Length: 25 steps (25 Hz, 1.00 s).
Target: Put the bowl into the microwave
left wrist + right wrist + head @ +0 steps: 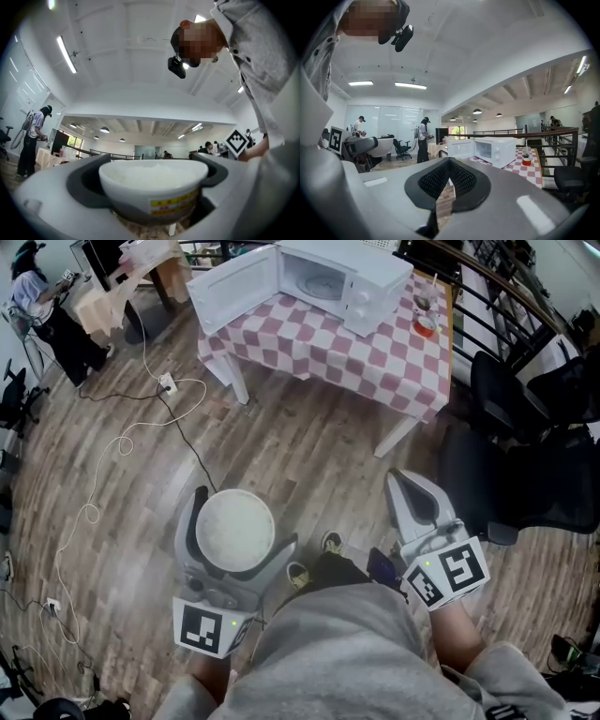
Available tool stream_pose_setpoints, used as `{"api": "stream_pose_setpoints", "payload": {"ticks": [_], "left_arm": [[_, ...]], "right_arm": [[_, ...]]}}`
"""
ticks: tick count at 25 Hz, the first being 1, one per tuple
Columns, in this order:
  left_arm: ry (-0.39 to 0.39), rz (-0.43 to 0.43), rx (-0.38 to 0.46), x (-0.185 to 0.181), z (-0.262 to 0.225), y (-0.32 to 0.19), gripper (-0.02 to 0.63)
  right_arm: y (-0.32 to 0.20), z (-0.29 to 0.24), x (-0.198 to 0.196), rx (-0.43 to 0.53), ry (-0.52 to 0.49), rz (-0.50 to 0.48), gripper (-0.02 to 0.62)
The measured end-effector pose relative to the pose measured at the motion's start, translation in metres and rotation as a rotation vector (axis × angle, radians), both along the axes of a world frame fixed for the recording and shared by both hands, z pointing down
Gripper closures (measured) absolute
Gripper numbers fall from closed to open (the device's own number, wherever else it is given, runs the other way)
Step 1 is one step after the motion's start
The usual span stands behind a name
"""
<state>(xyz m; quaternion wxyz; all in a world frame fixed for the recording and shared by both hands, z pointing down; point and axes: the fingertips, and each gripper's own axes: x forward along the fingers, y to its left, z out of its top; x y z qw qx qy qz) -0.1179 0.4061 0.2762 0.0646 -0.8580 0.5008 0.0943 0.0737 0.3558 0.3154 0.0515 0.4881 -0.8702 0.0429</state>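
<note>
Head view shows the round white bowl (pixel 232 529), filled with something white, clamped between the left gripper's (pixel 238 525) jaws above the wood-plank floor (pixel 309 456), the right gripper (pixel 415 502) beside it pressed together and empty, and far ahead the white microwave oven (pixel 349 282) standing door-open on a pink-checked table (pixel 375 360).

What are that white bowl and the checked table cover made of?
Bowl: smooth, glossy white with a printed yellow label, probably plastic or glazed ceramic. Table cover: pink-and-white checks hanging in soft folds over the edge, so cloth or thin vinyl.
</note>
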Motion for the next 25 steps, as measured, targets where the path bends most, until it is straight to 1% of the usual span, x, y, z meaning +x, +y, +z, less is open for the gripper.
{"api": "stream_pose_setpoints", "payload": {"ticks": [7, 14, 20, 25], "left_arm": [[0.011, -0.007, 0.006, -0.006, 0.001, 0.000, 0.063], [-0.008, -0.016, -0.004, -0.011, 0.004, -0.012, 0.063], [-0.022, -0.018, -0.006, -0.006, 0.007, -0.041, 0.064], [-0.024, -0.015, 0.001, -0.002, 0.002, -0.075, 0.064]], "right_arm": [[0.000, 0.004, -0.011, 0.000, 0.009, -0.012, 0.597], [-0.017, 0.009, -0.019, -0.004, -0.008, -0.024, 0.597], [-0.048, 0.016, -0.019, -0.011, -0.029, -0.024, 0.597], [-0.086, 0.021, -0.018, -0.025, -0.044, -0.025, 0.597]]}}
